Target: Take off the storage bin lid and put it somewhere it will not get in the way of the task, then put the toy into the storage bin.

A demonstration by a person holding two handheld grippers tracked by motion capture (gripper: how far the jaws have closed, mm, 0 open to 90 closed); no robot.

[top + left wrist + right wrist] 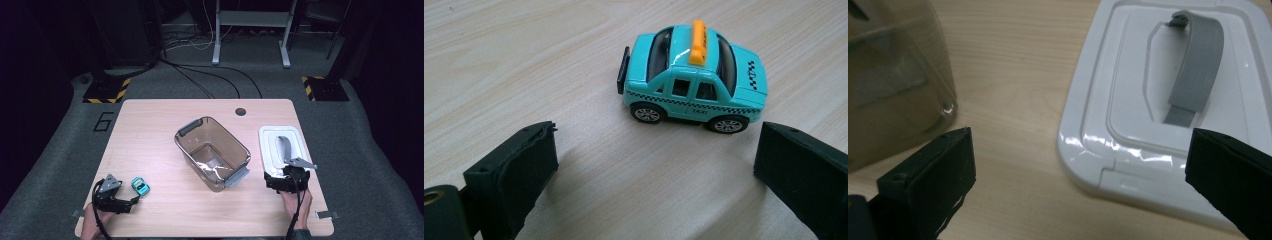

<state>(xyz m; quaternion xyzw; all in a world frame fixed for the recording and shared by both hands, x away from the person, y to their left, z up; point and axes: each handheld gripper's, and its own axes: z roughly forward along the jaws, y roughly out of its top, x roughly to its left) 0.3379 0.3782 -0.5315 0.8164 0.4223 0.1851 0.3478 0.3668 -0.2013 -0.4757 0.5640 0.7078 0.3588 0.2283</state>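
Toy taxi [694,80] is my working item, but I log the scene from largest item down. Wooden table [150,130] carries everything. At its centre I see a clear brownish storage bin [212,152] with grey handles, set at an angle and open on top. To the bin's right lies a white lid [280,145], flat on the wood, grey handle [1195,65] up, apart from the bin.

My right gripper [287,175] sits at the lid's near edge; in the right gripper view its jaws are spread wide with nothing between them, one jaw over bare wood near the bin's corner, the other over the lid's near edge. No contact with the lid that I can confirm.

My left gripper [135,200] is at the near left corner of the table, jaws spread and empty. The taxi, teal with an orange roof sign and checkered stripe, stands upright on its wheels on the table just beyond the jaw tips, side-on to them, untouched, well apart from the bin.
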